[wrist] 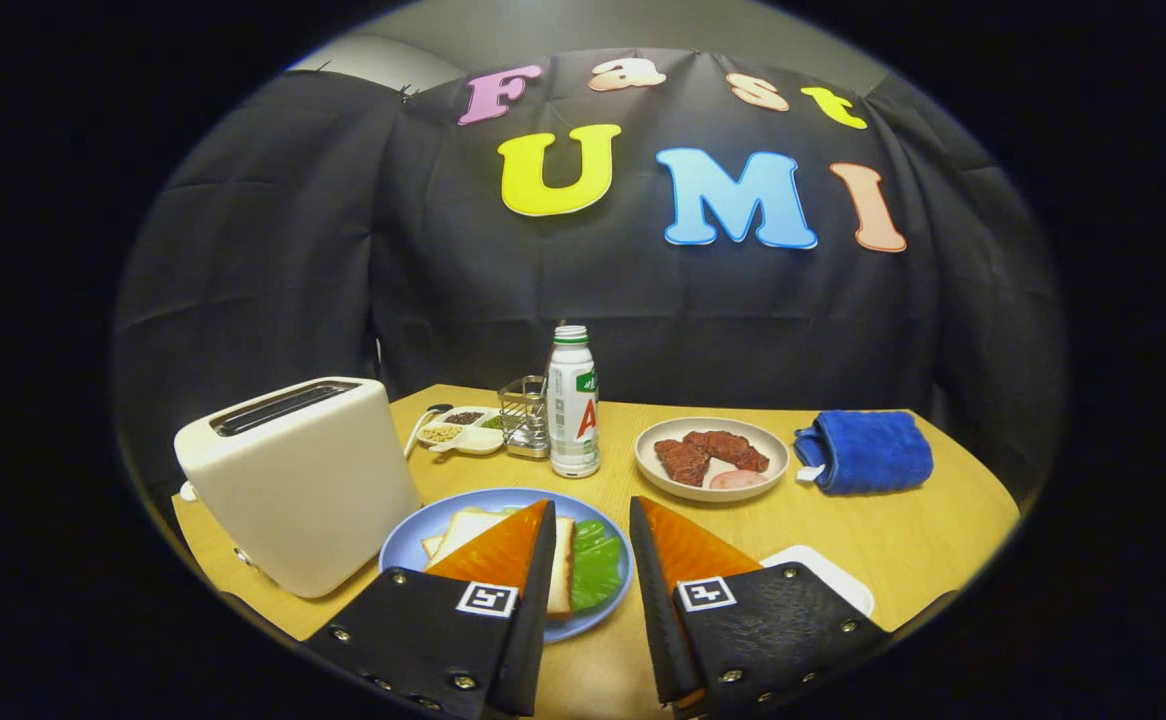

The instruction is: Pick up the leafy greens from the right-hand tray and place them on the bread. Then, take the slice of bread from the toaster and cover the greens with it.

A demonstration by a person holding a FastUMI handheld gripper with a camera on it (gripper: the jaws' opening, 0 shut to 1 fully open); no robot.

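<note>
My gripper (591, 505) is open, its two fingers spread apart just above the near side of a blue plate (398, 545). On that plate lie pale slices of bread (463, 525), partly hidden behind my left finger. Leafy greens (595, 565) rest at the bread's right side, showing in the gap between my fingers. A cream toaster (303, 480) stands left of the plate; its top slot looks dark and I cannot tell what is inside. A white tray (828, 575) peeks out from behind my right finger.
Beyond the blue plate stand a white bottle (573, 405), a small wire rack (525, 415) and a divided condiment dish (458, 428). A plate (645, 455) of dark meat slices sits further right, with a folded blue cloth (868, 450) beside it.
</note>
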